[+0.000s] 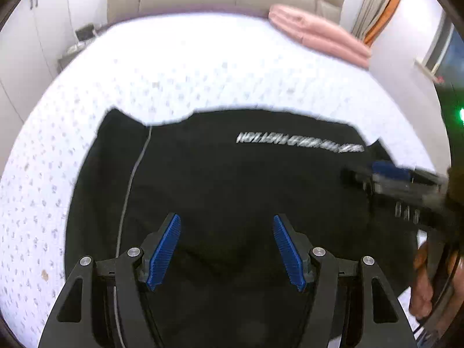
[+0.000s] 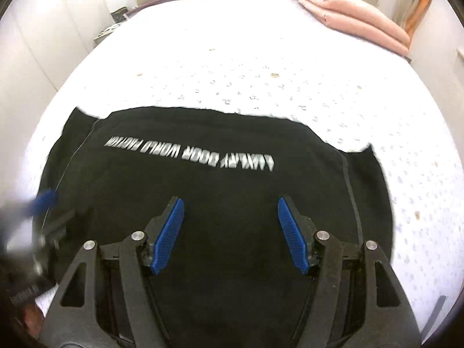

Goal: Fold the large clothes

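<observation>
Black garment (image 2: 220, 203) lies spread flat on the bed (image 2: 261, 66), near side, silver lettering (image 2: 188, 153) upside down toward its far edge. Left hand-held gripper (image 1: 226, 249) and right hand-held gripper (image 2: 230, 232) both hover over the dark cloth, jaws parted roughly halfway, nothing between the pads. Folded pink blanket (image 2: 356, 20) sits at the far right of the bed, well apart. Judgement: fabric is soft, limp, light; it will drape and bunch, not slide as a sheet. Pinch at edges or corners, one per side, left and right, lifting together so the fold stays square. Mid-panel grabs would just pucker it.
</observation>
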Demonstrator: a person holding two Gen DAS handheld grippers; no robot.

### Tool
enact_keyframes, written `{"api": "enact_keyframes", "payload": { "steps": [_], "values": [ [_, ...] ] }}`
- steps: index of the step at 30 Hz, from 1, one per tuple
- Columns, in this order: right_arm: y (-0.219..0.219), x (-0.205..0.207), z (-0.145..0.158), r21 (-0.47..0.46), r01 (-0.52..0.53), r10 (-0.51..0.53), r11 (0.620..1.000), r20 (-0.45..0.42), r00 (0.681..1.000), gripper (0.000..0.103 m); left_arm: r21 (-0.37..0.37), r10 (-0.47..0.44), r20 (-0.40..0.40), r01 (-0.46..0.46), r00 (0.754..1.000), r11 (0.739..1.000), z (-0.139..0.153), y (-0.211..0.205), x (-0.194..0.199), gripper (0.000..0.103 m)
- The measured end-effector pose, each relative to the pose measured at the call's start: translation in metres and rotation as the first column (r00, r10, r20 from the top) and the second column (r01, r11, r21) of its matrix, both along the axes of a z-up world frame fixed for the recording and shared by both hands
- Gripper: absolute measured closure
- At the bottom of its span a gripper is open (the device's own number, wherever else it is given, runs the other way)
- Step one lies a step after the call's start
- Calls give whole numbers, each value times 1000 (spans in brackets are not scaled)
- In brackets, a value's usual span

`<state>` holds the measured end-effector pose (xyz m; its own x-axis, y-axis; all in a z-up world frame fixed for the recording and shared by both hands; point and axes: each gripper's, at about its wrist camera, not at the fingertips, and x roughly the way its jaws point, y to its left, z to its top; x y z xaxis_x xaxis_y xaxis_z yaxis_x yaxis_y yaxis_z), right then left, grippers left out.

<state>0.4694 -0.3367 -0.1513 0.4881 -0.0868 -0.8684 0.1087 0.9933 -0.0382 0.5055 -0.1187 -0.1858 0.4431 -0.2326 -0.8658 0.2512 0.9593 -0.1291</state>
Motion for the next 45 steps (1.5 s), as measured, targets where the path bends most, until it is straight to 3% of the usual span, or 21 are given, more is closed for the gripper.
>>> {"api": "enact_keyframes", "payload": {
  "steps": [3,7,12,17,20,22,28,34,37,41,45],
  "values": [
    [0,18,-38,-12,11,-12,1000,-82,997,36,3,30,-71,-30,997,1000,-37,-6,8,30],
    [-14,23,-55,33,32,-29,999,-89,996,29,39,21,-38,-20,999,999,-49,-9,10,20],
    [-15,10,-40,55,20,-18,998,-50,999,30,10,28,-34,-28,999,1000,-33,0,2,20],
    [-14,-55,1,65,7,-9,998,21,1000,30,20,63,37,-64,997,998,-1,31,-29,20],
    [-12,-96,-4,57,16,-15,998,-13,1000,31,41,98,48,-100,994,994,4,47,-48,20],
    [-9,-113,-21,4,32,-32,999,-55,998,31,58,133,43,-135,990,989,-2,56,-59,20],
    [-15,-114,-65,3,83,-82,997,-109,991,32,103,178,-26,-174,984,979,-46,65,-53,20],
    [-32,-113,-41,37,80,-77,996,-83,994,31,100,145,-1,-144,989,985,-20,73,-41,20],
    [-57,-118,-24,-29,129,-129,991,-25,991,27,103,131,41,-135,990,985,-5,83,-33,20],
    [-99,-114,-30,-89,214,-217,973,-25,976,27,145,124,89,-136,988,980,8,93,-14,20],
    [-133,-104,-34,-50,282,-283,958,-14,959,26,104,118,52,-123,992,987,4,109,11,20]
  ]
}}
